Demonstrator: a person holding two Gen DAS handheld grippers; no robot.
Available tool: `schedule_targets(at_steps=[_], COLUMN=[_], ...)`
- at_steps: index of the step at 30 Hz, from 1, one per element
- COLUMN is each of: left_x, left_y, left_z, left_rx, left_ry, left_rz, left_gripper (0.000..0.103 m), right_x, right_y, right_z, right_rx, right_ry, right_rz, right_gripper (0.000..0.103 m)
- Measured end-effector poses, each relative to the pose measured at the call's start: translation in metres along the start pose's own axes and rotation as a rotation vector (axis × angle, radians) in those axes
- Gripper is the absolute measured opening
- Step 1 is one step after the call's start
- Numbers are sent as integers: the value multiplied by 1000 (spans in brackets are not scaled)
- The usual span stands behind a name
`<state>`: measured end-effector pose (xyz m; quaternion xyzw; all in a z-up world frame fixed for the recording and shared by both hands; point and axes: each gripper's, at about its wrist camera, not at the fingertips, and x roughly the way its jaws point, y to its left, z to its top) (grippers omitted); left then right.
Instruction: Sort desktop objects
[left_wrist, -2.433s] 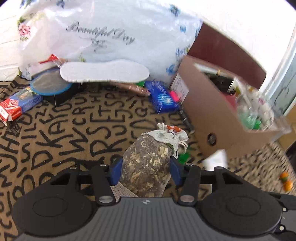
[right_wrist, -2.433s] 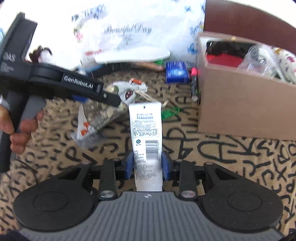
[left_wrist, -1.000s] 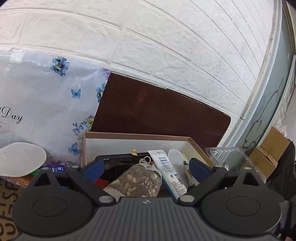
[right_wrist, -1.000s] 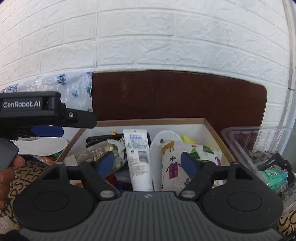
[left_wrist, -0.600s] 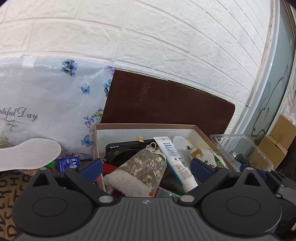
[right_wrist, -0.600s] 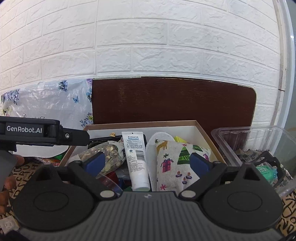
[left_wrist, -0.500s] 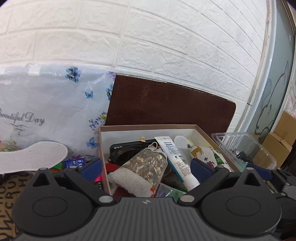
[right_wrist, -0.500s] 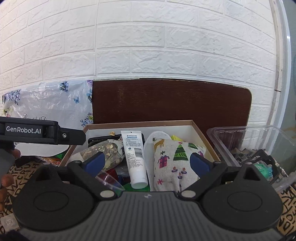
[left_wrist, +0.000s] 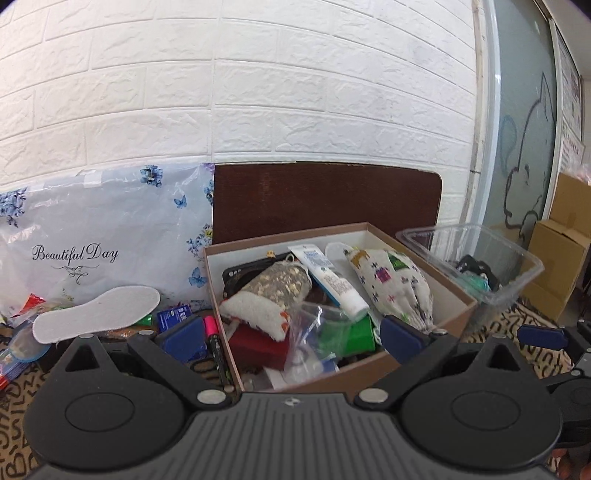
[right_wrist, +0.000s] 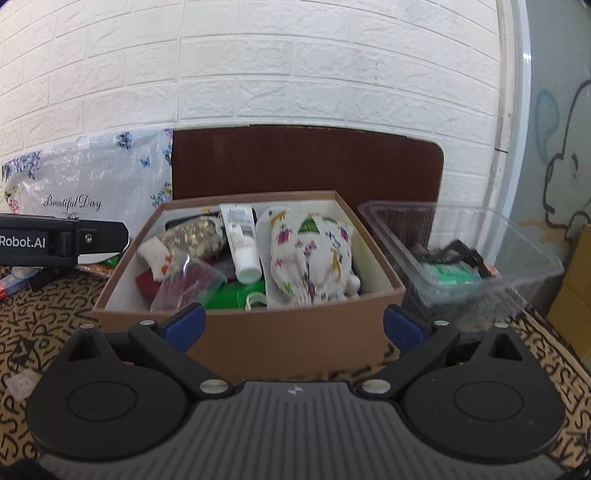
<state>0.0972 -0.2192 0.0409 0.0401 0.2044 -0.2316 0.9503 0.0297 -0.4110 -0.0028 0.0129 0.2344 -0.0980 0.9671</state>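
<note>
Behind everything, a white brick-textured wall is seen, with a dark brown board and a glossy floral plastic bag leaned against it. Tan cloth printed with black letters covers the surface. At the centre, a brown cardboard box with a white lining is filled with sorted things: a clear sachet of dried herbs with a white fabric end, a smooth white tube lying beside it to the right, and a soft printed cloth pouch further right. A crinkled clear bag and something green are packed at the near side. Just right of the box, a transparent plastic tub is set. Left of the box, a flat white insole and a pink marker are laid on the cloth. The left gripper and the right gripper are both held near the box with jaws spread wide and nothing grasped.
</note>
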Motion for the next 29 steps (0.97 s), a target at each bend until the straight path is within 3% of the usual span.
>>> schedule_targets(at_steps=[6, 15, 29], left_x=[-21, -33, -32], left_y=[-19, -29, -19], left_z=[-22, -41, -44], left_rx=[84, 83, 44], left_ry=[2, 30, 61], left_rz=[52, 73, 68], left_gripper=[103, 103, 103], right_x=[-18, -34, -28], right_y=[2, 10, 27], right_z=[-25, -40, -44], right_rx=[2, -17, -38], right_ry=[39, 40, 50], right_rz=[-35, -40, -35], right_gripper=[100, 100, 100])
